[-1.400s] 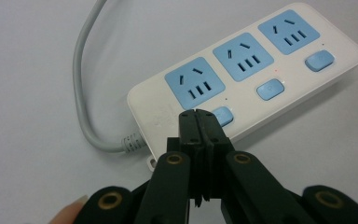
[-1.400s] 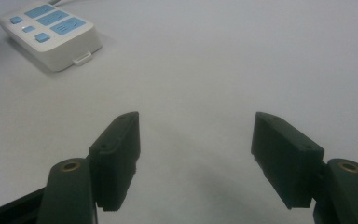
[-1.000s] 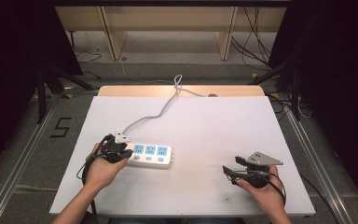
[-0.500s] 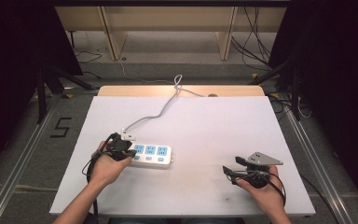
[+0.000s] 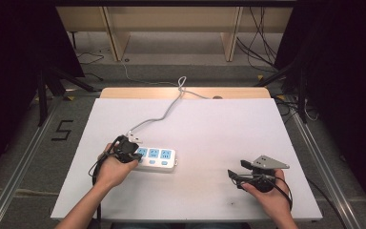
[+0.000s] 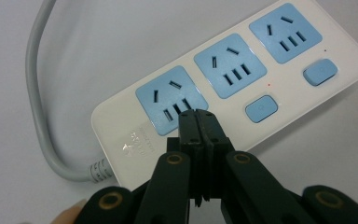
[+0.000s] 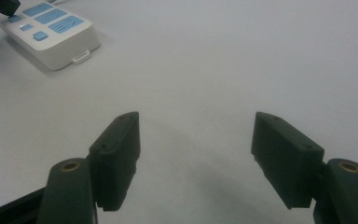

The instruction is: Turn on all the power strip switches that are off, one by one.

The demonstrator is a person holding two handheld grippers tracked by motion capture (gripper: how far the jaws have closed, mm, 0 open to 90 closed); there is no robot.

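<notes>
Left gripper view looks straight down its own closed jaws: the left gripper (image 6: 198,122) has its two black jaws pressed flat together with nothing between them, and their joined tip sits on the white power strip (image 6: 233,88), right at the lower edge of the nearest blue socket (image 6: 171,99). Beyond the tip lie two more blue sockets and two blue switch buttons (image 6: 261,108), each with a tiny red dot beside it; the jaws cover the spot where the tip meets the strip, so whether a third button lies under it cannot be told here. The grey cord (image 6: 39,116) leaves the strip's near end, to the left of the jaws, and curves away. The high view adds what the close view lacks: the left hand (image 5: 110,168) holds that gripper (image 5: 129,151) at the strip's (image 5: 157,159) left end, and the cord (image 5: 164,112) runs from there across the white table (image 5: 209,124) to its far edge. The right gripper (image 5: 237,175) sits well apart from the strip, in the right hand (image 5: 269,193). In the right gripper view, this gripper (image 7: 195,140) has its jaws spread wide over bare table, with the strip (image 7: 51,32) far ahead to their left.
</notes>
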